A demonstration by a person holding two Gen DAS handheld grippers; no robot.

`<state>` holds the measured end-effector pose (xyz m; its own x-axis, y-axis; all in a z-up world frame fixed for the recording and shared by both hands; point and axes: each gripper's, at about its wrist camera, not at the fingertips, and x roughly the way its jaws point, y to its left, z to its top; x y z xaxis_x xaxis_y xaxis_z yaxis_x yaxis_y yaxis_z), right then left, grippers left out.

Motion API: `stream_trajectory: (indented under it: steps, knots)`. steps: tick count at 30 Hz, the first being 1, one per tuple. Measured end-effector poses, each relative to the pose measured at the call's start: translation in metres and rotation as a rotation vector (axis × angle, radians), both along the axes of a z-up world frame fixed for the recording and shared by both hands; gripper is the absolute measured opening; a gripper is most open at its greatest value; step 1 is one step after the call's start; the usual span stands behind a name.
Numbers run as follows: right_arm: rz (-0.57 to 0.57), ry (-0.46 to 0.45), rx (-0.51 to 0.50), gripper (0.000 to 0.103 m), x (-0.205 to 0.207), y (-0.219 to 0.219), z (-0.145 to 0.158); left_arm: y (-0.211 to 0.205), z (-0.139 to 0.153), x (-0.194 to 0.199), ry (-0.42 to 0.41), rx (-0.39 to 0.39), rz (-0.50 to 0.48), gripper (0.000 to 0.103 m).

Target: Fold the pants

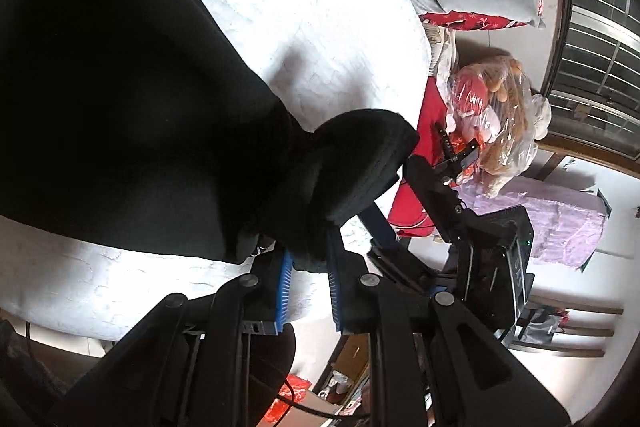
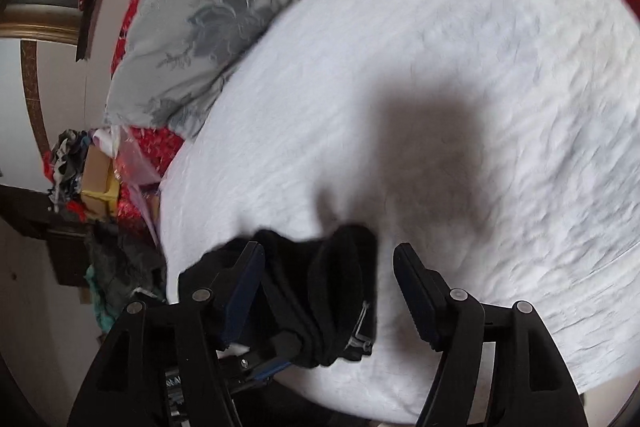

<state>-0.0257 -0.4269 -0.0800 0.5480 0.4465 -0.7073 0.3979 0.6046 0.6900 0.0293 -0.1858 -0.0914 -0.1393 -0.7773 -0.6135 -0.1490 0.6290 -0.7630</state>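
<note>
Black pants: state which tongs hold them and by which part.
The left tongs are shut on a bunched edge of the black pants. The right tongs stand open, gripping nothing.

The left gripper [image 1: 308,267] has its jaws drawn close, blue pads [image 1: 285,291] pressing either side of a bunch of black cloth. The right gripper [image 2: 332,291] stands with its jaws spread wide; cloth lies against the left finger [image 2: 244,291] only, and the right finger [image 2: 416,295] is bare and apart from it. In the left view, the right gripper [image 1: 472,227] sits just beside the left.
</note>
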Motion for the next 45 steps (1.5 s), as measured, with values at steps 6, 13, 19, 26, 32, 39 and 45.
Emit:
stream_trajectory:
  steps: [6, 13, 19, 26, 32, 39, 45]
  knots:
    - [0.021, -0.022, 0.079, 0.068, 0.004, 0.013, -0.009, -0.016, -0.004, -0.010, 0.020, 0.002, -0.044, 0.014]
    - [0.064, 0.004, -0.105, 0.012, 0.005, 0.026, 0.013, -0.009, 0.000, -0.010, 0.045, -0.044, -0.042, 0.014]
    - [0.161, -0.020, -0.212, 0.012, 0.032, 0.072, 0.046, 0.037, 0.010, 0.011, 0.054, -0.098, 0.051, 0.014]
    - [0.294, -0.015, -0.241, 0.012, 0.082, 0.157, 0.046, 0.122, -0.003, 0.035, 0.080, -0.078, 0.213, 0.014]
    - [0.331, 0.048, -0.211, 0.020, 0.107, 0.211, 0.008, 0.168, -0.026, 0.036, 0.113, 0.039, 0.242, 0.014]
    - [0.360, 0.114, -0.215, 0.038, 0.102, 0.225, -0.010, 0.199, -0.011, 0.037, 0.064, 0.062, 0.239, 0.014]
    - [0.291, -0.078, -0.057, 0.062, 0.044, 0.187, 0.041, 0.204, 0.042, 0.036, -0.210, 0.202, 0.175, 0.065]
